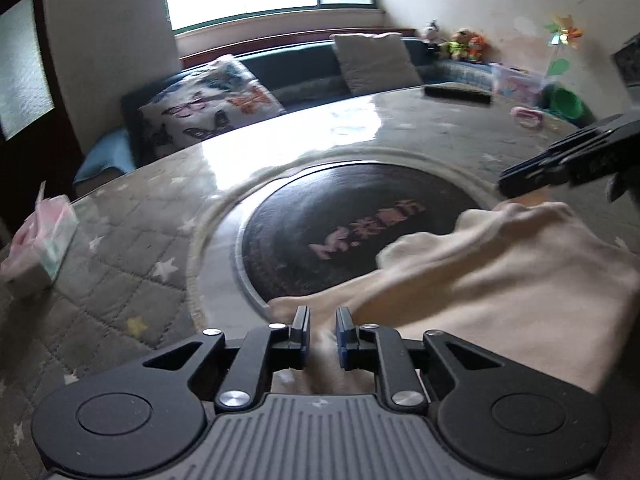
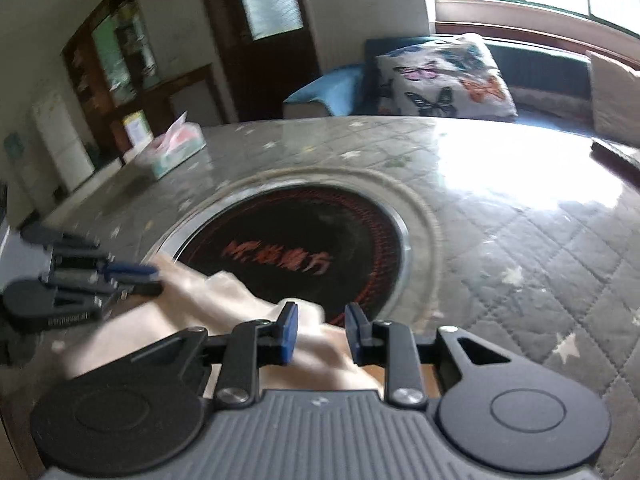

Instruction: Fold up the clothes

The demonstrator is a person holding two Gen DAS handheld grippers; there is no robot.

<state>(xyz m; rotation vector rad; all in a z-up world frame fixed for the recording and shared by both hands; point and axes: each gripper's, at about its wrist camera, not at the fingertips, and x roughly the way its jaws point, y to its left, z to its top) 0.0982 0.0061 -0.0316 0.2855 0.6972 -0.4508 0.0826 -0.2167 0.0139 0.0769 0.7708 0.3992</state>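
Cream cloth (image 1: 500,280) lay rumpled at the near edge of the quilted grey table (image 1: 132,240), draping over the near rim of the round black cooktop (image 1: 344,224). Folds of it ran between the fingers of the left gripper (image 1: 323,330) and the right gripper (image 2: 322,330). Both pairs of blue pads (image 2: 289,332) stood slightly parted, gaps showing beside the fabric, neither clamping it.
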